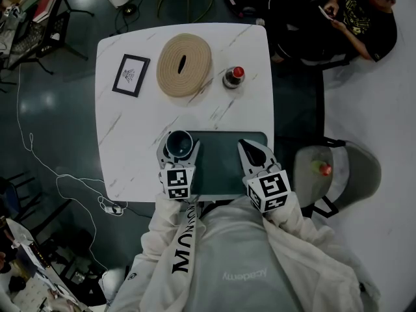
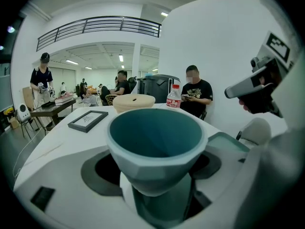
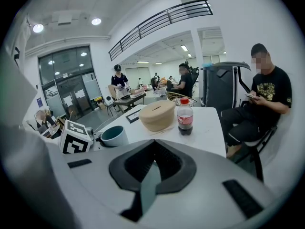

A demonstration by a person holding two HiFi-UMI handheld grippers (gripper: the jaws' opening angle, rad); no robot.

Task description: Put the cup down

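A teal cup [image 1: 179, 143] stands upright between the jaws of my left gripper [image 1: 179, 151], just off the left edge of a dark green tray [image 1: 224, 168] on the white marble table [image 1: 130, 129]. In the left gripper view the cup [image 2: 157, 147] fills the middle and the jaws close on its lower wall. Whether its base rests on the table is hidden. My right gripper [image 1: 251, 147] hovers over the tray's right part, jaws together and empty. From the right gripper view the cup [image 3: 113, 136] shows at the left.
Farther back on the table are a framed picture [image 1: 130, 75], a round woven lidded basket [image 1: 185, 64] and a small red-capped bottle [image 1: 233, 77]. A grey chair [image 1: 338, 171] stands to the right, a seated person [image 1: 357, 12] behind it. Cables trail on the floor at the left.
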